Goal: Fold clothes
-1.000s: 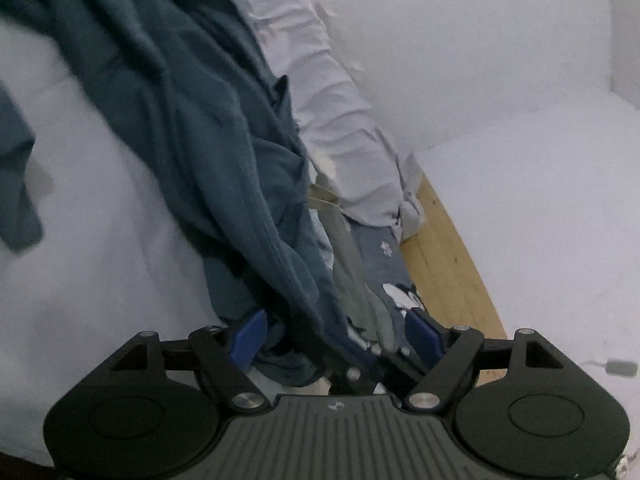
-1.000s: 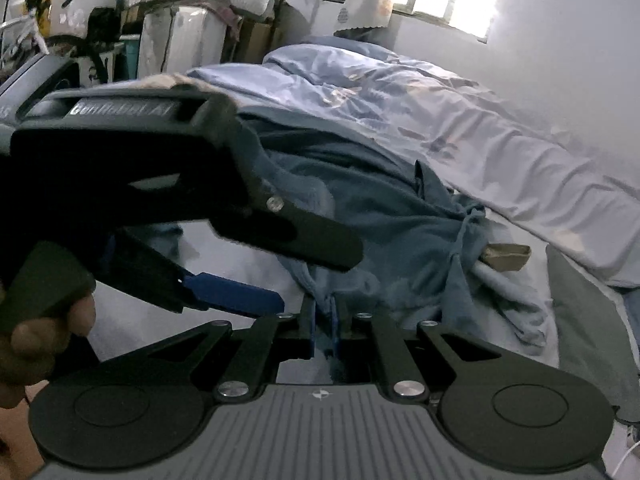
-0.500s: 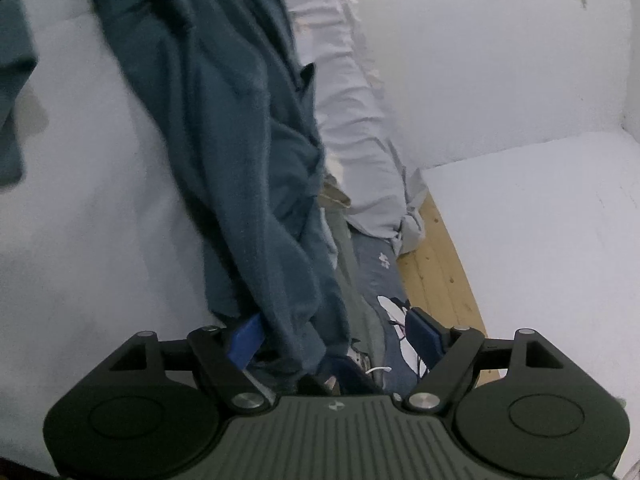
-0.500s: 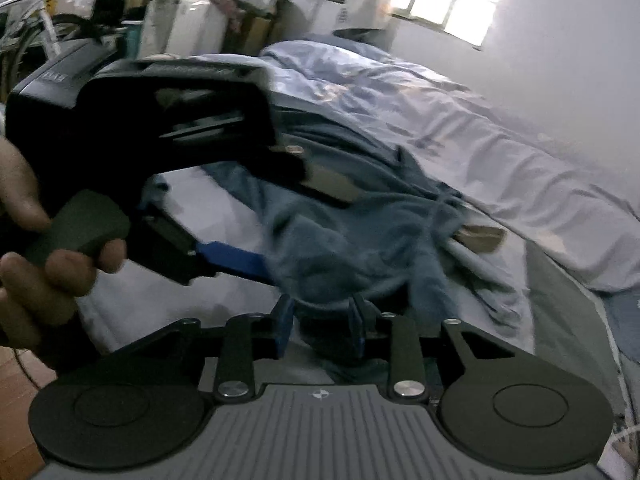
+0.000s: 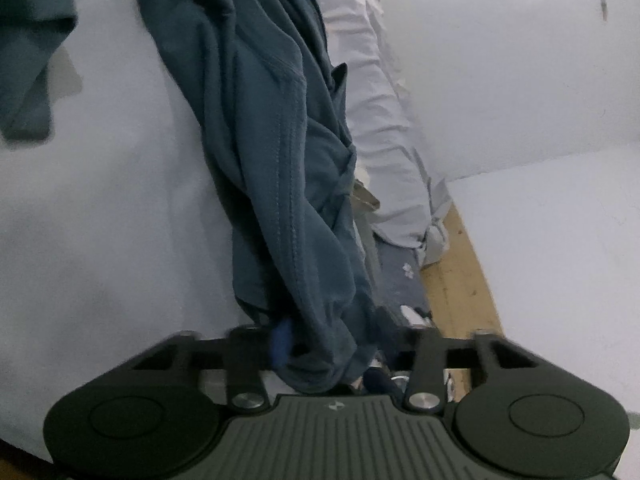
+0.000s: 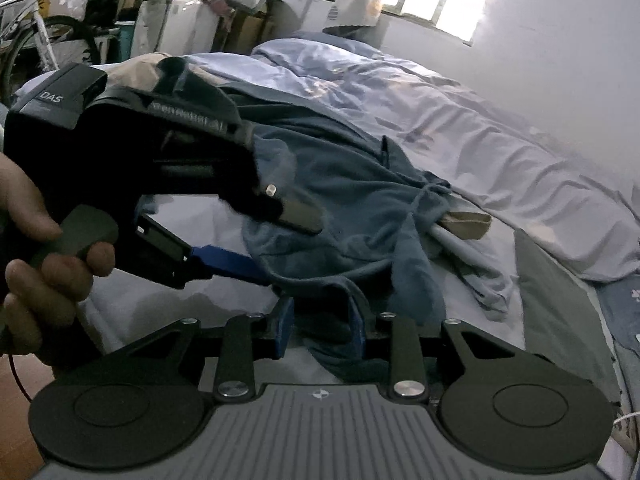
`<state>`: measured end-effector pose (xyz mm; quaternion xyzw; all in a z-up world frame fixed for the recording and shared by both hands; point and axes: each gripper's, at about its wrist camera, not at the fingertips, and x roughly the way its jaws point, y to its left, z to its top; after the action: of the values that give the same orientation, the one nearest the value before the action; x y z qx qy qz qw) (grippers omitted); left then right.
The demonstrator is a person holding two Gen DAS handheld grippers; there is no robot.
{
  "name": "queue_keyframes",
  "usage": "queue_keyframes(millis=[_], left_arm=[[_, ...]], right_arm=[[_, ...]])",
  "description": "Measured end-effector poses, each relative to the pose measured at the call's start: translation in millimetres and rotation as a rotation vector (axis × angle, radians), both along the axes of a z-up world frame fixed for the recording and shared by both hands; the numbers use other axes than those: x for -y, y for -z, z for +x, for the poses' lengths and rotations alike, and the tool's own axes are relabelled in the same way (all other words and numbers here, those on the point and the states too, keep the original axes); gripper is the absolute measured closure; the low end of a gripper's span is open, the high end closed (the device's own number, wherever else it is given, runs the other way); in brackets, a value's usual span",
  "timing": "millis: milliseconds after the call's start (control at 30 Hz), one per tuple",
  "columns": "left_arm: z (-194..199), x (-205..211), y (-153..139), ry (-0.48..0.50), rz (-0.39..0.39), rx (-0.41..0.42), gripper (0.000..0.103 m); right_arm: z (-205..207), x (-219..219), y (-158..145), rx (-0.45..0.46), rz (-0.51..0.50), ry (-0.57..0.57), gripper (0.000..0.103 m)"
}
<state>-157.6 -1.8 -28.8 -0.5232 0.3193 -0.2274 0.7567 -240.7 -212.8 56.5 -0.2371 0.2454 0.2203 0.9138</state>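
A dark teal garment (image 5: 280,160) lies crumpled along the white bed sheet (image 5: 100,200). My left gripper (image 5: 332,340) is closing its jaws, and a bunched fold of the garment is squeezed between them; the right pad is hidden by cloth. In the right wrist view the left gripper (image 6: 280,244) reaches in from the left, held by a person's hand (image 6: 40,272), with the garment (image 6: 352,200) between its fingers. My right gripper (image 6: 320,328) stands slightly open around the garment's hem, with a gap at its left pad.
A pale blue duvet (image 6: 440,120) is heaped along the wall side of the bed. A beige item (image 6: 468,224) and a grey cloth (image 6: 560,300) lie to the right of the garment. Wooden floor (image 5: 452,280) shows beside the bed. A bicycle (image 6: 32,32) and clutter stand at the back left.
The left jaws were wide apart and have now closed on the garment fold. The right jaws, shut on the hem a second ago, have parted. The left gripper has come closer to the right one.
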Motion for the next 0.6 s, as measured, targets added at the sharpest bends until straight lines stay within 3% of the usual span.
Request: queue_keyframes(millis=[33,267,367,600], left_arm=[[-0.3,1.6,-1.5,0.005,0.02,0.005,0.094],[-6.7,-1.1,-5.1,0.005,0.081,0.029,0.097],[-9.0,-4.9,-11.3,-0.01,0.133,0.048,0.099],[-21.0,-25.2,-41.7,-0.039,0.169,0.142,0.1]], right_arm=[[0.1,1.9,-1.0,-0.002,0.009,0.005,0.073],[8.5,10.6,-43.8,-0.013,0.085,-0.008,0.073],[18.2,-6.0,-78.1,0.003,0.051,-0.096,0.073],[60.1,-85.7,-138.9,-0.001,0.002,-0.331,0.073]])
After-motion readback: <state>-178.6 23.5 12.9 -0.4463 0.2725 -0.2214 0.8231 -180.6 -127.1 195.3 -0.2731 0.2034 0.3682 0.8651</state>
